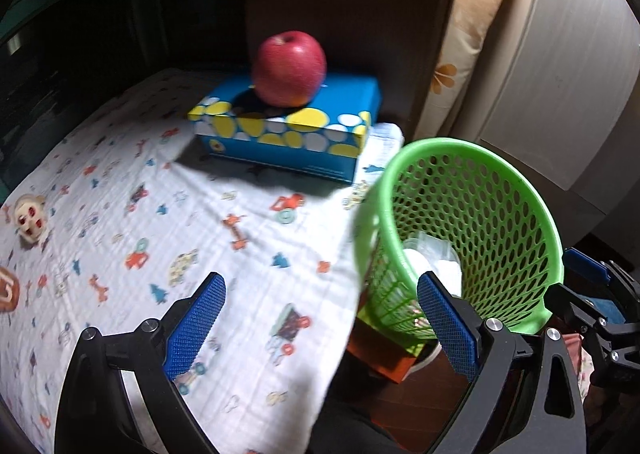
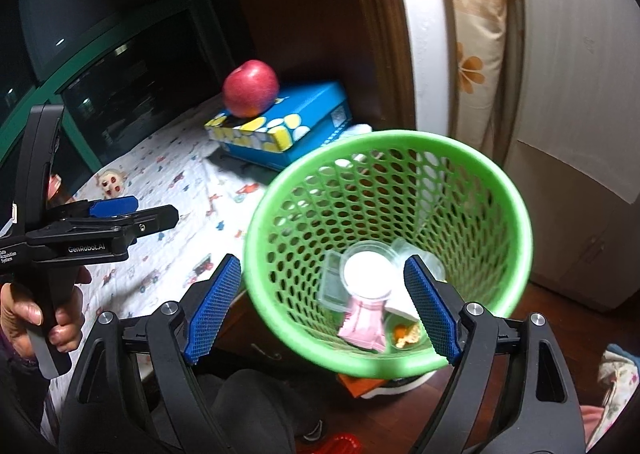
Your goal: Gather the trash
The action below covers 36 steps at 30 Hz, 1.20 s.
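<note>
- Right wrist view: the green mesh wastebasket point(image 2: 386, 250) stands just off the edge of the bed, on what looks like a box and a white tub rather than the floor. A knock from either gripper could tip it and spill its contents.
- The trash already lies at the bottom of it: a clear plastic lid point(image 2: 366, 272), a pink wrapper point(image 2: 364, 324) and some food scraps point(image 2: 406, 332) (nothing else that reads as trash shows on the sheet).
- The right gripper point(image 2: 320, 308) tilts downward over the basket's near rim, jaws spread wide and empty. One blue pad is inside the rim and one outside, so a careless drop could snag the rim.
- The left gripper point(image 1: 322, 328) also slopes downward, over the edge of the patterned bedsheet point(image 1: 160, 213), jaws wide with nothing between them. A person's hand point(image 2: 38, 318) grips its handle.
- The red apple point(image 1: 289, 67) sits loose on the blue tissue box point(image 1: 280, 129); a sweep across the bed could roll it off.
- A small toy face point(image 1: 31, 215) lies on the sheet and could be mistaken for trash.
</note>
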Tool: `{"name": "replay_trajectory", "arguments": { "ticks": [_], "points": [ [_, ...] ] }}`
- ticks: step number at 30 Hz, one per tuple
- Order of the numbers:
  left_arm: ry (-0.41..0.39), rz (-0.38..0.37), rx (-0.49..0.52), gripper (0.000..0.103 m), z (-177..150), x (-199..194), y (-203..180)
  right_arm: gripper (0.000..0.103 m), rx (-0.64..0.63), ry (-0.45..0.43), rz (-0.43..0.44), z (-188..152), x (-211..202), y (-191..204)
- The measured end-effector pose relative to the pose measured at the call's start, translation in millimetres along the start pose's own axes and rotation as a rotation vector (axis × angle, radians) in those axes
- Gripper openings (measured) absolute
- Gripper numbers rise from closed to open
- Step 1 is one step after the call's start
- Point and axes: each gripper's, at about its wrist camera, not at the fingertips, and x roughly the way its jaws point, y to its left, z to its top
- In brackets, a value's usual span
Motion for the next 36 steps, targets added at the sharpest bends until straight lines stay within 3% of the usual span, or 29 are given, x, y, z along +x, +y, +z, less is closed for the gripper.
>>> {"name": "replay_trajectory", "arguments": {
  "ticks": [17, 27, 36],
  "points": [
    [-0.101, 0.203, -0.161, 0.095, -58.6, -72.7, 97.0, 0.087, -0.128, 0.020, 0.117, 7.1, 19.0, 96.7],
    [-0.135, 0.274, -0.287, 0.096, -90.5, -105.4, 139.1, 0.091, -0.213, 0.018, 0.151, 7.8, 20.8, 146.8],
    [-0.148, 0.315, -0.361, 0.096, -113.1, -120.2, 160.4, 0.094, -0.223, 0.021, 0.170, 2.6, 21.0, 168.5]
  ]
}}
